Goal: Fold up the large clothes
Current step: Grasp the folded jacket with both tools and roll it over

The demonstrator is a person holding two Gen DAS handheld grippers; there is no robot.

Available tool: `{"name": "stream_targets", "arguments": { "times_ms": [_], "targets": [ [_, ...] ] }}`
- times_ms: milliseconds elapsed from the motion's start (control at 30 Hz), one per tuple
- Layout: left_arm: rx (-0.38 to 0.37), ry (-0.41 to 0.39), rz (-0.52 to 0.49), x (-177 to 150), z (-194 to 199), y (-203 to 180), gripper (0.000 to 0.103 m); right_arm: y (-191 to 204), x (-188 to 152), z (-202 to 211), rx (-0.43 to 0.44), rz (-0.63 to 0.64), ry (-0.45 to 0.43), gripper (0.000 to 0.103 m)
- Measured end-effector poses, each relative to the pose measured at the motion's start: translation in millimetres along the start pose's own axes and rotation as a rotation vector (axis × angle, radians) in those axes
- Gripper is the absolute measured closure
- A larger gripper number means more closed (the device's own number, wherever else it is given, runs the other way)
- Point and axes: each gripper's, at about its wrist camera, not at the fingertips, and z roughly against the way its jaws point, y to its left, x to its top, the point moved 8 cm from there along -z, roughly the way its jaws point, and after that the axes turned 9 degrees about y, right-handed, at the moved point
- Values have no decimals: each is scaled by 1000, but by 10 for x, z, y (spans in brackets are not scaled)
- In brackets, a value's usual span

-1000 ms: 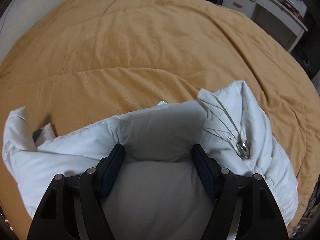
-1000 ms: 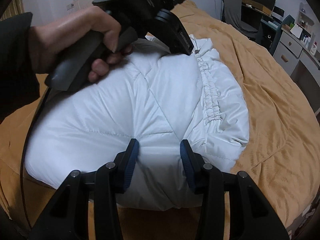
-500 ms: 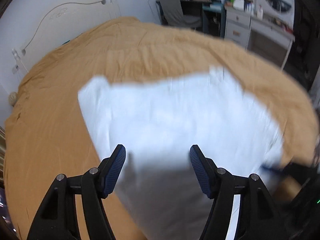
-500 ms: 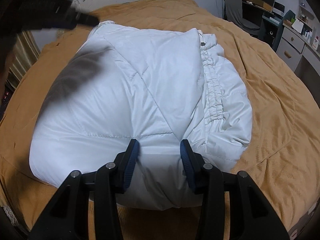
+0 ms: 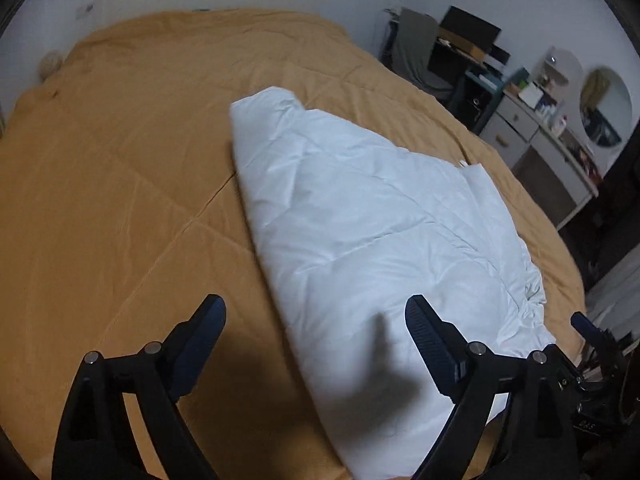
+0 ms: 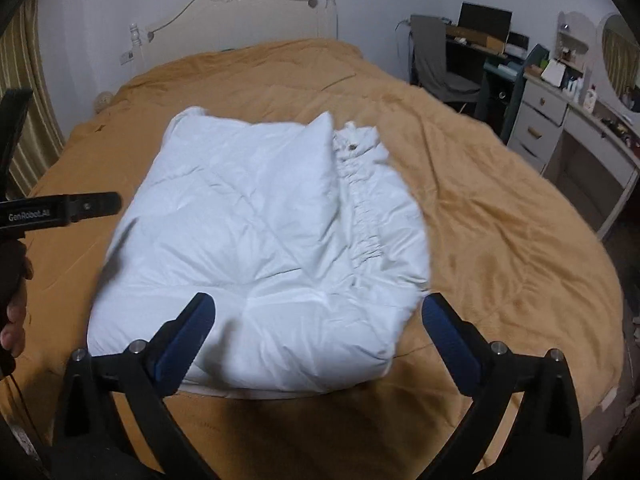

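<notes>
A white puffy jacket [image 6: 264, 240] lies folded into a rough rectangle on the mustard bed cover [image 6: 500, 232]; an elastic gathered edge runs down its right side. It also shows in the left wrist view [image 5: 380, 240]. My right gripper [image 6: 318, 320] is open and empty, held above the jacket's near edge. My left gripper [image 5: 316, 328] is open and empty, over the jacket's near left edge. The left gripper's body [image 6: 60, 210] shows at the left of the right wrist view.
A white headboard [image 6: 236, 8] stands at the far end of the bed. A chair and desk [image 6: 452, 64] and a white dresser [image 6: 560, 120] stand to the right of the bed. Curtains [image 6: 24, 120] hang at the left.
Both grippers let go of the jacket, opened wide and pulled back. The left gripper swung away to the left. The jacket now lies folded on the bed.
</notes>
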Motion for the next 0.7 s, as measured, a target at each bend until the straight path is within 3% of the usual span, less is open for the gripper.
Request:
{"name": "stream_targets", "arguments": {
  "times_ms": [100,200,267,333,367,433,500,700],
  "targets": [
    [-65,63,103,-157,-52,305,11,-159,-27,-17,-13,-35,38,0],
    [-217,106,227,-254,-185,469,11,-302,-129,-255,192,-166,155,0],
    [-298,130,263,-273,-322,441,10,-385,-182,-418,352,-288,220,0],
    [-374,155,263,-241,-481,352,8,-445,-241,-621,459,-390,292,0],
    [-427,169,254,-181,-580,290,0,-437,-293,-707,485,-416,322,0],
    [-513,182,251,-15,-790,202,0,-438,-357,-870,575,-470,362,0],
    [-553,206,285,131,-1010,185,0,-416,-407,-992,666,-516,397,0],
    [-684,288,369,417,-1614,48,0,-335,-342,-1246,773,-473,419,0]
  ]
}}
